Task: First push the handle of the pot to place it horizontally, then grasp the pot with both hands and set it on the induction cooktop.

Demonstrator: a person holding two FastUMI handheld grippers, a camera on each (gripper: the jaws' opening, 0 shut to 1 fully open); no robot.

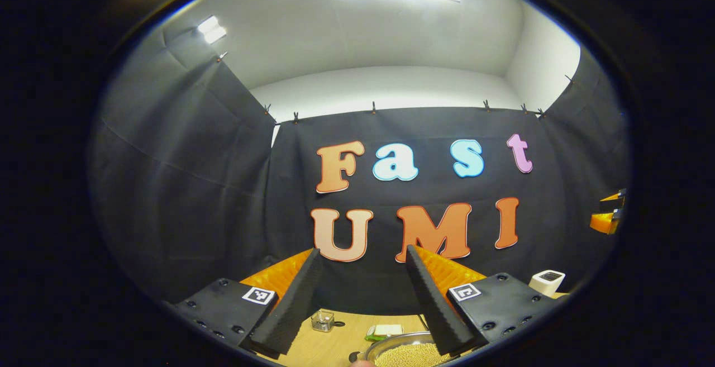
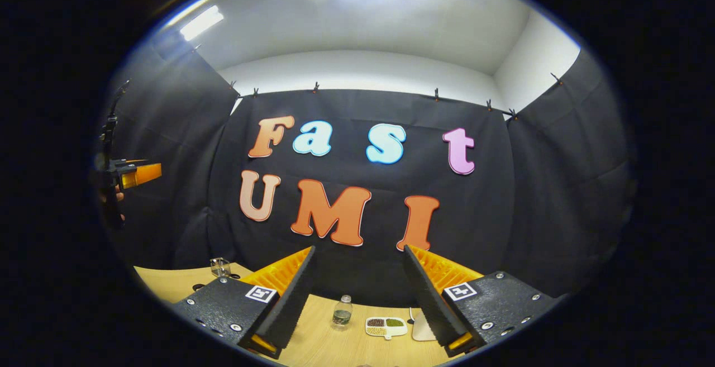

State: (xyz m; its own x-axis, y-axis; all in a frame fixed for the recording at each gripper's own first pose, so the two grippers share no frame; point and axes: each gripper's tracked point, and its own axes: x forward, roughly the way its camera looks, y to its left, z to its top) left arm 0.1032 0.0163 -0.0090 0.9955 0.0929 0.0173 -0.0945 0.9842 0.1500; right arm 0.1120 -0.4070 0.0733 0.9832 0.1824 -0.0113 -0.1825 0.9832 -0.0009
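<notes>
The pot point(image 1: 397, 340) is a metal pan full of pale yellow grains, cut off by the bottom edge of the left gripper view, just below my right-hand finger. A small dark part point(image 1: 354, 357) beside its rim may be the handle; I cannot tell. My left gripper point(image 1: 362, 252) is open with nothing between its fingers, held above the table and facing the back wall. My right gripper point(image 2: 358, 249) is open too, raised over the wooden table point(image 2: 335, 347). Each gripper appears at the edge of the other's view: the right gripper point(image 1: 608, 217) and the left gripper point(image 2: 134, 175).
On the table near the wall stand a small glass jar point(image 1: 323, 320), a white and green item point(image 1: 385, 330) and a white box point(image 1: 547, 282). The right gripper view has a small bottle point(image 2: 342, 311), a divided dish of beans point(image 2: 386, 326), a white object point(image 2: 422, 329) and a glass jar point(image 2: 220, 267).
</notes>
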